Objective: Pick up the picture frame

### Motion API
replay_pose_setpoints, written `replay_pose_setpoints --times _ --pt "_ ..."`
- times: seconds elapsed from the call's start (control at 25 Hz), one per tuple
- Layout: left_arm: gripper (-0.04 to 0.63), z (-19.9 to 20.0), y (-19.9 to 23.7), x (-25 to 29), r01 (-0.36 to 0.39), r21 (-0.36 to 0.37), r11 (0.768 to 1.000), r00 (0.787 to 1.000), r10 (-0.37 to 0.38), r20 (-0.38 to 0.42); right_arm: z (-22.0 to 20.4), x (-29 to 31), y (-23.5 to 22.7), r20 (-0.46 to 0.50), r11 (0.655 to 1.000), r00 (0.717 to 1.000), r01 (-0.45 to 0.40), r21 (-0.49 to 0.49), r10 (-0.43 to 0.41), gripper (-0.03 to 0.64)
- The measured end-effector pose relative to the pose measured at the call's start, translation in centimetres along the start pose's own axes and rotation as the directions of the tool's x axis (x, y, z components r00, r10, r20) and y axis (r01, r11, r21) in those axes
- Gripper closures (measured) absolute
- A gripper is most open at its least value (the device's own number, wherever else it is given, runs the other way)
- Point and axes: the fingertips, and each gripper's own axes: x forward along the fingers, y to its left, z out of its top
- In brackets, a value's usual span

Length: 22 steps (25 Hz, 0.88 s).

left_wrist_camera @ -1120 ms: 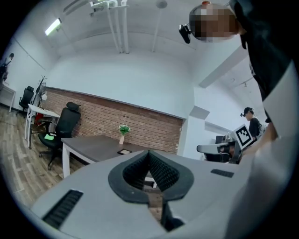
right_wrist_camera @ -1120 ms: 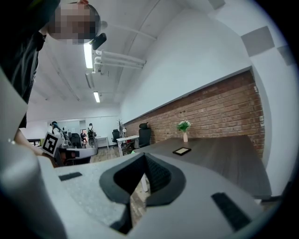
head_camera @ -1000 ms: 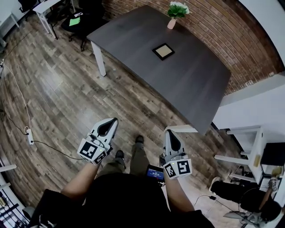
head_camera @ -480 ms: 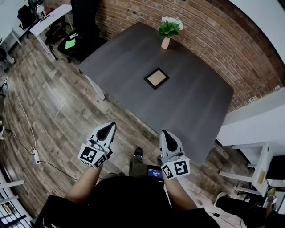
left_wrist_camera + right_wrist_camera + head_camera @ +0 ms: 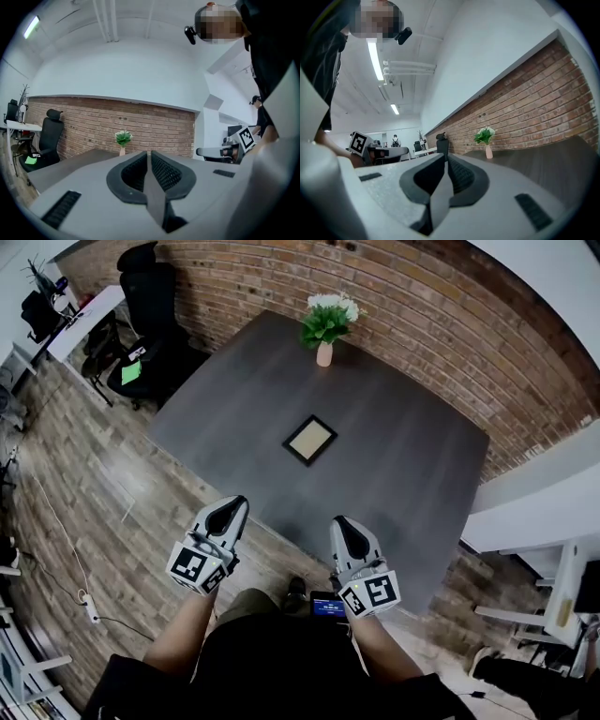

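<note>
Two grey grippers sit low in the head view, the left gripper and the right gripper, both over the near edge of the dark grey rectangular table. The left gripper's jaws have just been opening by a hair, yet its own view shows them together with nothing between them. The right gripper's jaws are pressed together and empty too. The small black picture frame with a tan centre lies flat mid-table, well apart from both grippers, with bare tabletop between. A pink vase of green and white flowers stands near the table's far edge by the red brick wall. A black office chair stands at upper left on the wooden plank floor. No writing can be read; the cubes carry only black-and-white square markers.
</note>
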Motion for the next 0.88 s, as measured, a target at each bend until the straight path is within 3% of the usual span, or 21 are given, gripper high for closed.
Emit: replay_pose_setpoints --times 0.12,0.48,0.6,0.68,0.88 --pt "0.524 0.0 1.1 2.0 0.02 0.02 1.0 1.0 -0.02 -0.013 0.0 1.5 -0.8 -0.006 1.0 1.0 0.009 0.01 -0.009 0.594" --pt "0.49 -1.9 8.3 9.0 0.163 -0.024 0.986 0.983 -0.165 -0.078 -0.9 8.7 -3.6 -0.026 0.991 0.991 0.131 0.034 -0.13 0.505" --pt "0.474 -3.0 10.8 12.5 0.254 -0.005 0.967 0.956 -0.252 -0.148 -1.2 11.3 -5.2 -0.04 0.974 0.977 0.214 0.079 -0.211 0.481" --pt "0.457 -3.3 12.0 14.6 0.32 0.0 0.948 0.932 -0.314 -0.182 -1.4 12.8 -6.1 -0.048 0.96 0.966 0.259 0.103 -0.255 0.418" --pt "0.457 -3.6 14.4 18.9 0.434 -0.042 0.9 0.873 -0.431 -0.228 -1.1 16.3 -7.0 -0.067 0.946 0.954 0.297 0.131 -0.291 0.434"
